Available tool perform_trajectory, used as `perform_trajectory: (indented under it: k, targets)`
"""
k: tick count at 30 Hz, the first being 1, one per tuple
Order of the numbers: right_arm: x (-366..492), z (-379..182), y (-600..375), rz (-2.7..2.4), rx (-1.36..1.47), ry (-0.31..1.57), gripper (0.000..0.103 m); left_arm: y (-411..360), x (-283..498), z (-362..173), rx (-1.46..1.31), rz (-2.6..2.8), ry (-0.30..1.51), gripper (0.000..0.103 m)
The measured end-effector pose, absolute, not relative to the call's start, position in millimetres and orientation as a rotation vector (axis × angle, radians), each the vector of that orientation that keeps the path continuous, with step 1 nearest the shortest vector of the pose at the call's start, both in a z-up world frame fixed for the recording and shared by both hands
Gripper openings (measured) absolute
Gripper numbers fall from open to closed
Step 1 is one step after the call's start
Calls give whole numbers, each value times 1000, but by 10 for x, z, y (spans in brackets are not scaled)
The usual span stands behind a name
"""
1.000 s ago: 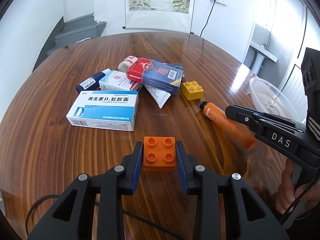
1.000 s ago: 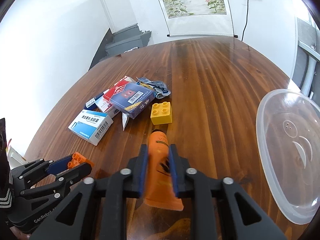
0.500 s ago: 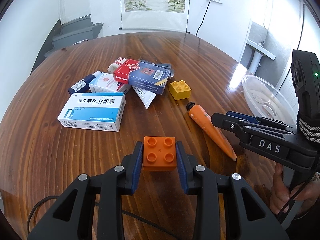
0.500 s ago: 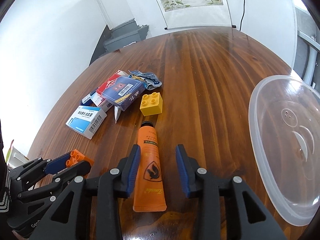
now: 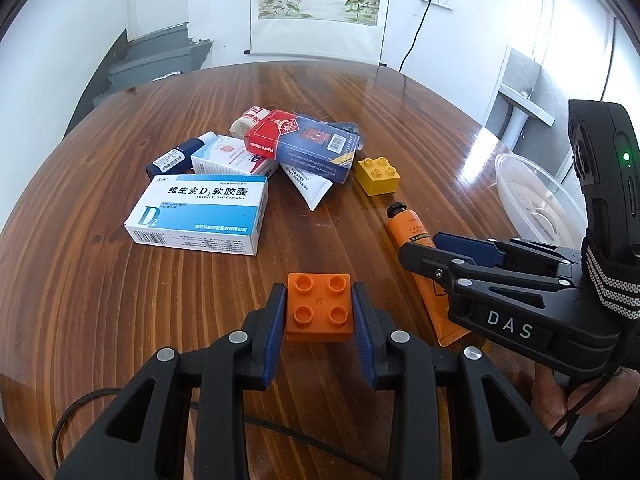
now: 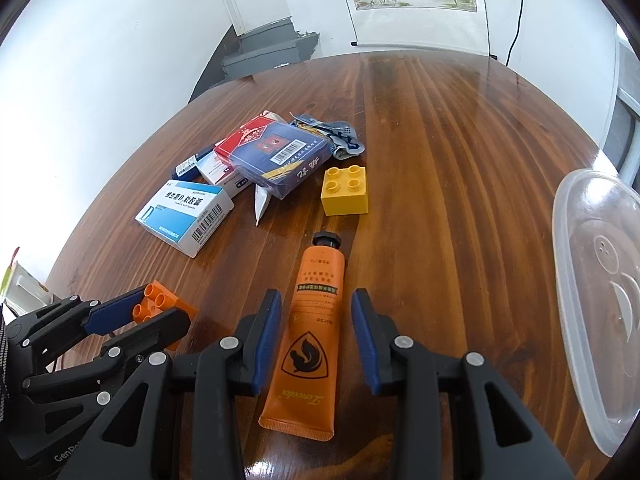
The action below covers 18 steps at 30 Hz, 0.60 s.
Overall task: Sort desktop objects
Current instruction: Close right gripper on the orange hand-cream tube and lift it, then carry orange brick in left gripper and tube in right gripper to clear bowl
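The worktop (image 6: 460,152) carries a heap of boxes at far left. The orange tube (image 6: 312,328) lies flat between the right gripper (image 6: 316,336), whose fingers are spread clear, evidently having set it down. The left gripper (image 5: 319,318) pinches the orange brick (image 5: 319,307), apparently awaiting placement.

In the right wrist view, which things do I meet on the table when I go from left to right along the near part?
orange brick in the left tongs → orange tube between the right tongs → clear plastic lid
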State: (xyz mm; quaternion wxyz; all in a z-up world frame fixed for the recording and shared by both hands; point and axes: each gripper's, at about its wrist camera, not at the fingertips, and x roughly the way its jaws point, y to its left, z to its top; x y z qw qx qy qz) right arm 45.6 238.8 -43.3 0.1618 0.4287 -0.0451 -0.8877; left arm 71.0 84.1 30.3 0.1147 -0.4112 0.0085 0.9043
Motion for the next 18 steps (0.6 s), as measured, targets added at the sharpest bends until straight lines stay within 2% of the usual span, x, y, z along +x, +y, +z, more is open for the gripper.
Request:
perform_trajectory:
  k: [6, 10, 18]
  targets:
    - [440, -457, 2286, -2560, 1239, -49, 40, 806, 703, 287, -1212, 2646, 16, 35]
    - [457, -471, 2221, -2599, 1230, 37, 32, 813, 686, 288, -1211, 2646, 17, 35]
    - [485, -408, 2336, -2619, 1193, -36, 30, 887, 681, 356, -1195, 2646, 40, 35]
